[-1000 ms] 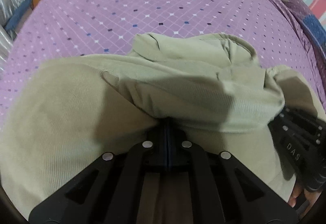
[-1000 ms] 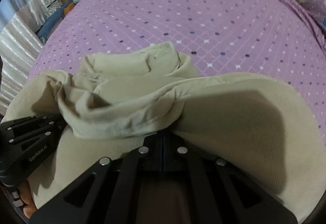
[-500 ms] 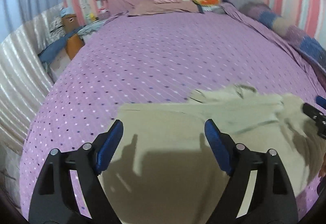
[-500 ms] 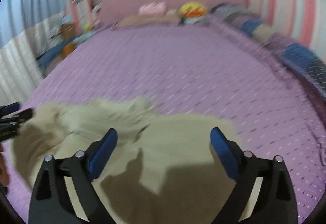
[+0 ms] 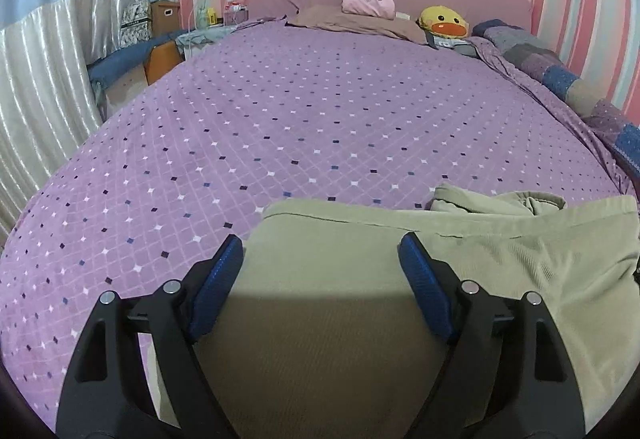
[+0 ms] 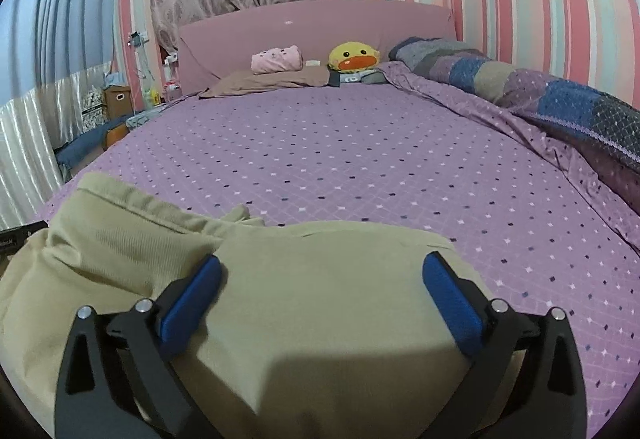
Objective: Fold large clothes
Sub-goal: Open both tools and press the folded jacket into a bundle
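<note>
Since the earlier frames both grippers have let go of the beige garment's edge and drawn back, so each camera now takes in the whole bed rather than cloth pressed against the lens. The left gripper (image 5: pixel 320 271) stands spread, with cloth showing beyond its blue pads but not pinched. The right gripper (image 6: pixel 322 297) has just been opening and is also spread, with nothing pinched.

The beige garment (image 5: pixel 420 279) lies on the purple bedspread (image 5: pixel 280 127) at the near edge, filling the left view from 3 to 6 o'clock. In the right view it (image 6: pixel 320 279) runs from 9 to 6 o'clock.

The fold looks only partly settled. A rumpled lump of cloth pokes out past the folded edge, at 3 o'clock in the left view (image 5: pixel 500 201). If the next fold goes over it, the bulge would likely be trapped and the stack left lopsided.

The garment also sits close to the near edge, so a careless tug toward the person could slide it off. Regrasping through several layers could drag the lower layer and undo the fold.
</note>
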The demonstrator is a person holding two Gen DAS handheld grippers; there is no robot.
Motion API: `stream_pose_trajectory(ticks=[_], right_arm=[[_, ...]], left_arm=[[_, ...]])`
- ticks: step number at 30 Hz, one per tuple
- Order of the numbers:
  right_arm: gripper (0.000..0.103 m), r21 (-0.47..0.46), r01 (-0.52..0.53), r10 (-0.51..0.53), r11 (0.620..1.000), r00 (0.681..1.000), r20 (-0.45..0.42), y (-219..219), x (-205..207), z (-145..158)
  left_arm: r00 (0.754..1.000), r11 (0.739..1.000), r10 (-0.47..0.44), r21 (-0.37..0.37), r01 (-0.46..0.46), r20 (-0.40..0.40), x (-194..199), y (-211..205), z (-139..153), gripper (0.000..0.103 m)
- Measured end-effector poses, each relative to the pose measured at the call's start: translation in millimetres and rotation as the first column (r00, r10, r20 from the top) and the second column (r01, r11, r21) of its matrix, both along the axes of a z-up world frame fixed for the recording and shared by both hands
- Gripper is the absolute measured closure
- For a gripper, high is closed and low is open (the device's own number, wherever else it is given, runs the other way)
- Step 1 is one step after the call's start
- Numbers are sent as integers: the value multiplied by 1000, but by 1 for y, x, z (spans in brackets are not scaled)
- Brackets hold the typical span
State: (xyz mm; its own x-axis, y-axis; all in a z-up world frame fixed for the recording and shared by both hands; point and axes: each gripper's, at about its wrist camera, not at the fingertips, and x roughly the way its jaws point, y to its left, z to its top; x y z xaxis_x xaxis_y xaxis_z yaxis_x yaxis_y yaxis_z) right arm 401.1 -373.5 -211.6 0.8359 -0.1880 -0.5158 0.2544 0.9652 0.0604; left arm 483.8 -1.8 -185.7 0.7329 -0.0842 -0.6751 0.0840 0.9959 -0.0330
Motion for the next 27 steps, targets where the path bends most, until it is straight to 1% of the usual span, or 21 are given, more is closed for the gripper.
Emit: stream_pose_trajectory(ticks=[6,7,11,15,18,19,21,22,23,24,25,26,27], right_arm=[[2,66,-34,32,997,999,23,-11,6,-10],[2,71,-39,38,997,999,25,-12,6,-12],[1,85,-48,46,995,999,30,-14,7,-16],[1,105,-60,56,993,998,39,-17,10,-21],[1,120,-66,63,991,998,29,-17,12,-23],[1,121,-65,63,991,998,19,-17,13,-22],[2,112,-58,63,992,997,-41,-17,16,-18],[2,108,-55,63,993,995,-75,-16,18,-14],[2,100,-40,52,994,991,-121,-15,17,-6],[2,83,-34,45,996,990,-132,-13,10,6],[2,74,-48,56,996,992,-114,-9,0,18],[2,57,-81,85,995,994,-75,-5,-17,35],[2,38,-99,101,994,993,-57,-2,-29,46]], left_arm=[[1000,999,-4,-36,4,4,2,4,-13,22],[1000,999,-2,-36,2,6,-4,9,-13,22],[1000,999,0,-41,1,8,-6,11,-18,21],[1000,999,-2,-54,2,-4,-4,12,-21,20],[1000,999,5,-47,-6,-18,-4,10,-20,20],[999,999,9,-38,-10,-36,-2,9,-18,20],[998,1000,11,-14,-12,-55,-4,9,-11,18],[998,1000,9,14,-9,-61,-7,8,-5,16],[998,1000,8,31,-6,-62,-10,8,1,15],[998,999,3,45,0,-59,-16,10,10,14],[998,999,-12,39,14,-54,-26,15,22,12],[998,999,-19,37,21,-52,-33,20,29,6],[999,999,-26,45,28,-46,-44,25,40,3]])
